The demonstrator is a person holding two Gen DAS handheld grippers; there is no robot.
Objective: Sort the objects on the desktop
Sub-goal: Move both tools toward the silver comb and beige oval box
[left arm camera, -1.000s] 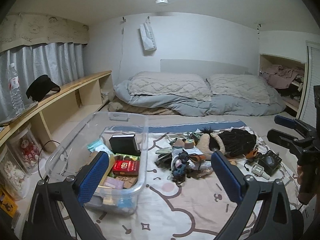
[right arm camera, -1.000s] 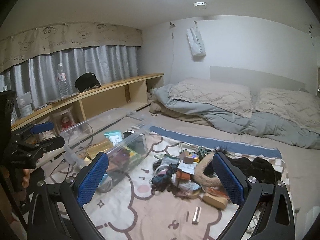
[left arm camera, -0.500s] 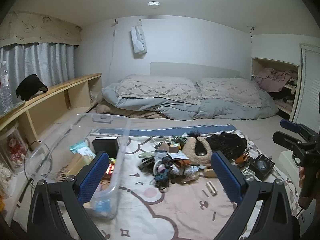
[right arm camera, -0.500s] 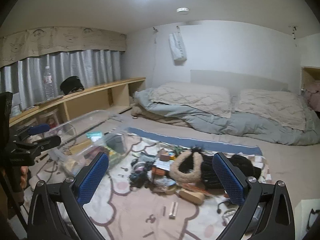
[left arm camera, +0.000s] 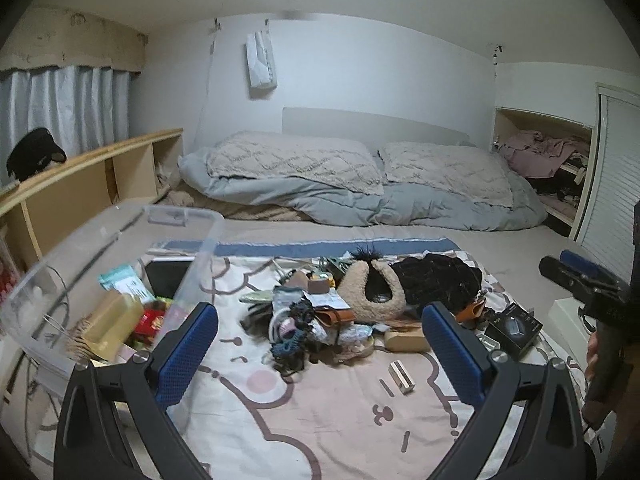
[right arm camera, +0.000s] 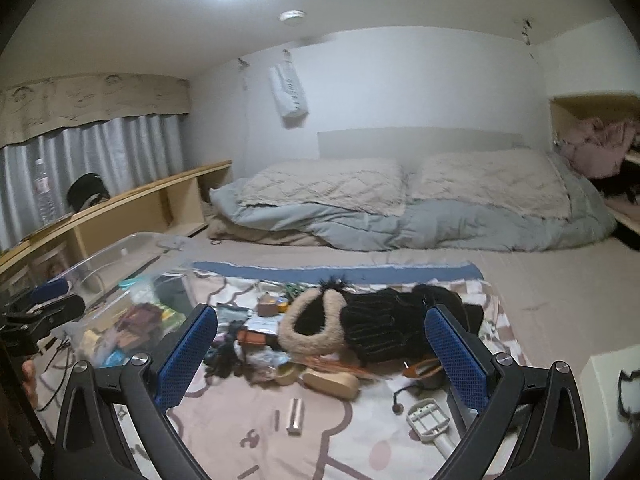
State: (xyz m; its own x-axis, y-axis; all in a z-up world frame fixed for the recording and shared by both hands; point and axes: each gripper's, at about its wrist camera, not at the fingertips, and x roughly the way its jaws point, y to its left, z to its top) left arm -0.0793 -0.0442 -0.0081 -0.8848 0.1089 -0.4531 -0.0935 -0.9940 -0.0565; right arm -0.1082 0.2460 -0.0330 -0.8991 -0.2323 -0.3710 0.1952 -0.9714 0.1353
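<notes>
Both views have swung rightward. In the left wrist view the clear storage bin (left arm camera: 120, 280), once centre-left, now sits at the left edge, and the clutter pile (left arm camera: 320, 312) has come to the middle between the fingers. In the right wrist view the fuzzy slipper (right arm camera: 316, 328) moved to centre frame (bottom right, a white plastic piece (right arm camera: 428, 416) has appeared).

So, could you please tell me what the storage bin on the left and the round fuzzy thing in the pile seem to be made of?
The storage bin looks like clear, glossy hard plastic: its contents show through the walls, and the rim catches light. The round fuzzy thing seems to be beige fleece or faux shearling, matte and nubbly, with a dark lining; its exact fibre is unclear.
</notes>
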